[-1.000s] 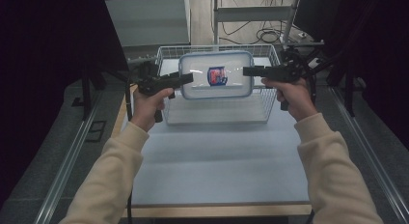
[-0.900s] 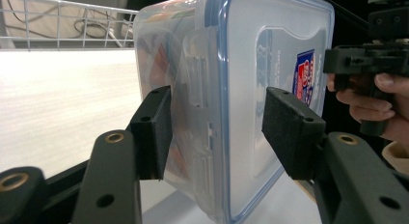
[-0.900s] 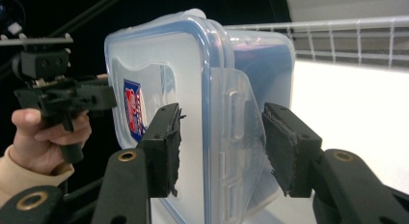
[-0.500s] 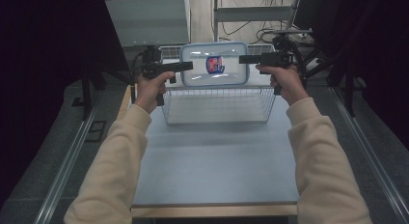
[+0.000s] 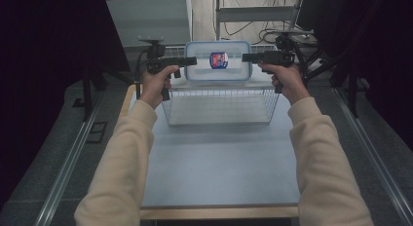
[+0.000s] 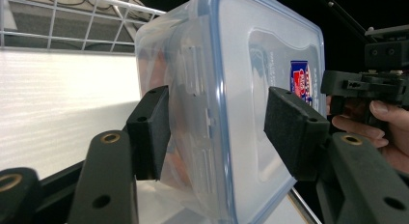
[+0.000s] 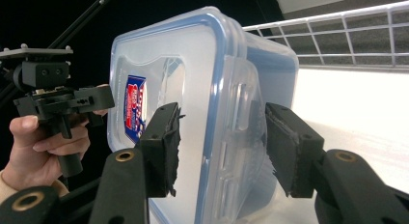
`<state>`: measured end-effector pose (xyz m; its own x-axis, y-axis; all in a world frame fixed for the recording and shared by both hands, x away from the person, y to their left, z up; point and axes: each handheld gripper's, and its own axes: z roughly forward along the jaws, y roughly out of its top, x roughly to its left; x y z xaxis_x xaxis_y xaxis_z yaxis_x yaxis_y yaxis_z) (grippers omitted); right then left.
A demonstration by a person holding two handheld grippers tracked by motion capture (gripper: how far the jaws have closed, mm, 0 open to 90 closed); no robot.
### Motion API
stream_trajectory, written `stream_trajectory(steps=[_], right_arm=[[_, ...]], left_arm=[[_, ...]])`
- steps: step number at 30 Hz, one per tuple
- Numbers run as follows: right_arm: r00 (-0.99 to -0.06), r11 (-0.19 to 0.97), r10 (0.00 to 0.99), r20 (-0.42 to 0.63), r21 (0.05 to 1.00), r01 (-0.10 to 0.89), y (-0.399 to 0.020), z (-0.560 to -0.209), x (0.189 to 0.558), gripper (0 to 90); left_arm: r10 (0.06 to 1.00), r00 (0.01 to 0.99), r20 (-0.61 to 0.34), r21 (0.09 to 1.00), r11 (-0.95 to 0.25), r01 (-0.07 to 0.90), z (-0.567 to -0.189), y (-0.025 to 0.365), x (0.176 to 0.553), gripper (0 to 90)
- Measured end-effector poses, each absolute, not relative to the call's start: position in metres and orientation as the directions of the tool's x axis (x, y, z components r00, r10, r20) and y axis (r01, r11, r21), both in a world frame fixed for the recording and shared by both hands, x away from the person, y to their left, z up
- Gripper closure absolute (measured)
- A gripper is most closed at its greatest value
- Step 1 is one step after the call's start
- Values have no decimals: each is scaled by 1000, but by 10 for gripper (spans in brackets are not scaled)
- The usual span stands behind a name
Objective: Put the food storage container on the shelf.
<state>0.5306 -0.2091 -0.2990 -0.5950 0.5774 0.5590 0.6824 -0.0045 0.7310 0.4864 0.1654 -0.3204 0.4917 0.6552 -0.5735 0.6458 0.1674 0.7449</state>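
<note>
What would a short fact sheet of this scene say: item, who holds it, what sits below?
Item: clear food container with blue-rimmed lid, standing on edge
Left gripper: astride one short edge, jaws have just been opening; pad contact unclear
Right gripper: astride the opposite edge, one pad visibly apart
Below: white wire basket
Surface: grey table

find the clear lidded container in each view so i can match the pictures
High view: the clear container sits top centre, beyond the wire basket, between the two tools.
Left gripper view: it stands centre frame, edge-on between the black jaws.
Right gripper view: it stands centre frame, again edge-on between the jaws.
Shared landmark: the red and blue label on the lid, at right in the left gripper view and at left in the right gripper view.
</note>
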Motion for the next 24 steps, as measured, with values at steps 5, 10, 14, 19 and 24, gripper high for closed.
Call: stream_trajectory(steps=[5,10,14,19,24], right_arm=[[-555,-26,591,585,702,711,-208,-301,538,471],[-489,-80,605,628,659,748,-206,-305,545,458],[-447,-89,680,582,671,736,-199,-306,545,439],[-424,-127,697,579,681,721,-194,-309,544,396],[-448,-142,698,558,721,678,-197,-308,537,373]], left_arm=[[643,465,-609,721,203,663,-324,164,500,400],[627,443,-641,703,248,667,-332,165,512,383],[632,426,-647,692,252,677,-339,164,518,333],[629,429,-648,692,251,677,-341,159,518,278],[636,440,-634,705,241,667,-338,159,516,257]])
